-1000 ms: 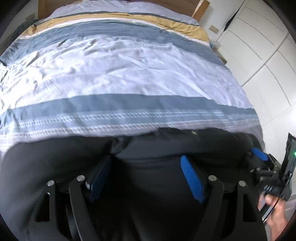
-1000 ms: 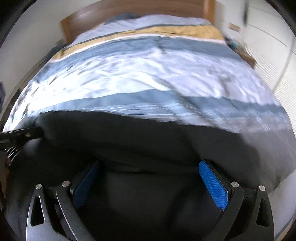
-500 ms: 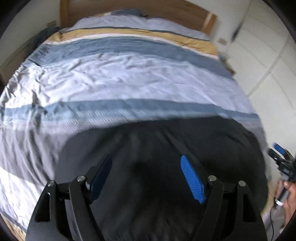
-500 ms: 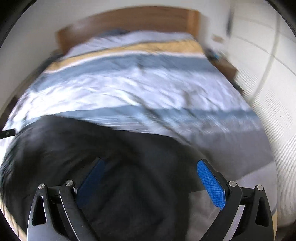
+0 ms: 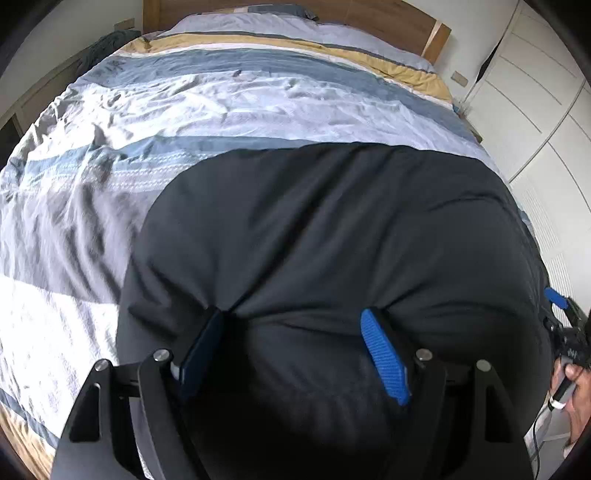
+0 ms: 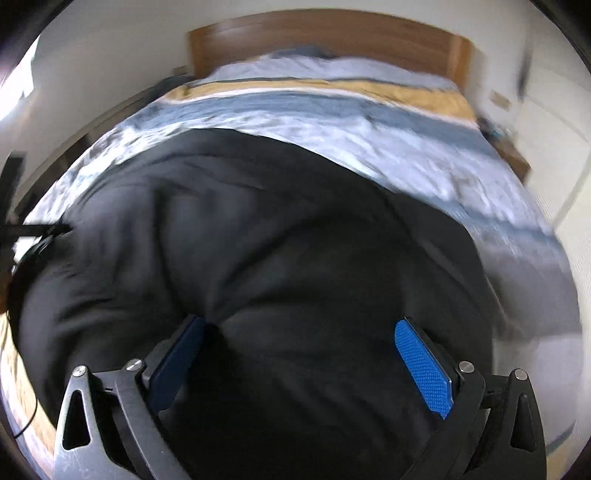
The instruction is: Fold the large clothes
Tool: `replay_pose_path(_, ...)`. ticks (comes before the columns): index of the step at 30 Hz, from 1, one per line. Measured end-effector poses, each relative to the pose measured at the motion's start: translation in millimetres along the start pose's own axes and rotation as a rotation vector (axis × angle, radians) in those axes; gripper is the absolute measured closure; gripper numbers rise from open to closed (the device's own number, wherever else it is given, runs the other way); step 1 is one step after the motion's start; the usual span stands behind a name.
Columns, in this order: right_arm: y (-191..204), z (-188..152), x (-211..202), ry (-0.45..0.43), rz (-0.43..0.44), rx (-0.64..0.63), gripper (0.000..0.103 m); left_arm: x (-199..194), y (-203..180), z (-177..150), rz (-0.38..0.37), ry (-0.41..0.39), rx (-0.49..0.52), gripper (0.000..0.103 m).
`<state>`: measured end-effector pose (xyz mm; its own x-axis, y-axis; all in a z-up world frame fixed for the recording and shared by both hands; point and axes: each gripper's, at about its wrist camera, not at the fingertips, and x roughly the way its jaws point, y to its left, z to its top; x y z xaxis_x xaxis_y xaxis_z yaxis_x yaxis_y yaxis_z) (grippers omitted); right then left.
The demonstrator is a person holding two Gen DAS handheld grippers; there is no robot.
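Note:
A large black garment [image 5: 332, 229] lies spread on the near end of the bed and bulges up between the fingers of both grippers. My left gripper [image 5: 295, 332] has its blue-padded fingers apart, with a thick bunch of the black cloth between them. My right gripper [image 6: 299, 343] also has its fingers wide apart with the black garment [image 6: 277, 240] bunched between them. The right gripper also shows at the right edge of the left wrist view [image 5: 561, 321], at the garment's right side. The cloth hides whether the pads press it.
The bed has a striped blue, white and yellow duvet [image 5: 221, 96] and a wooden headboard [image 5: 388, 22]. White wardrobe doors [image 5: 535, 92] stand to the right. A dark stand [image 6: 11, 206] is at the left edge of the right wrist view.
Both grippers have risen and pulled back. The black garment now reaches farther up the bed and bulges higher between the fingers.

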<state>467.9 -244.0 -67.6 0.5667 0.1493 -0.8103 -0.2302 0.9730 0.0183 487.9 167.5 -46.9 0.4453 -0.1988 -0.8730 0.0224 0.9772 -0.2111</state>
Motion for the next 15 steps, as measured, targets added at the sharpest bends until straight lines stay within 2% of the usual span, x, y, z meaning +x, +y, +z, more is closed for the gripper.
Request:
replay_pose_path(2,-20,-9,1,0.009,-0.019,0.046,0.002,-1,4,-4,-0.011,-0.007,-0.002,0.026)
replay_pose_path(8,-66,-30,2,0.02,-0.114,0.054,0.002,2,2,-8,0.003,-0.042,0.047,0.026)
replay_pose_path(15,-100,-47,-1,0.001,-0.15,0.176,0.002,1,19,-12,-0.03,-0.069,-0.008,0.026)
